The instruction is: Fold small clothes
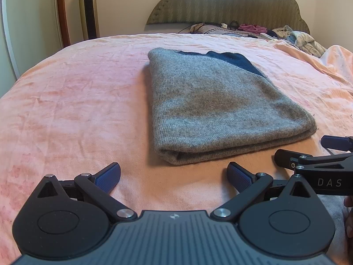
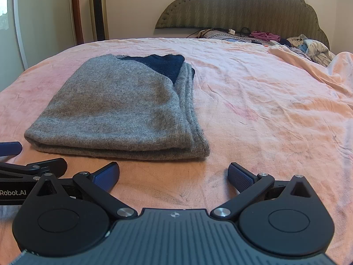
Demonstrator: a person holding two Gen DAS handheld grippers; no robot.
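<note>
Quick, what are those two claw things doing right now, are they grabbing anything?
Left gripper: open, holding nothing, just short of the folded grey sweater.
Right gripper: open, holding nothing, near the sweater's front edge.

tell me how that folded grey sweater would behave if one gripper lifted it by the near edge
The grey sweater looks like soft knit, so it would likely droop and unfold. Its stacked layers would probably slide apart. Pushed across the pink bedsheet, it would likely bunch, not glide.

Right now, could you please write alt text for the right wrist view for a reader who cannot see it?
A folded grey sweater with a dark blue part at its far end lies on a pink bedspread. The open right tongs sit just short of it, empty. Part of the left tongs shows at the left edge.
</note>
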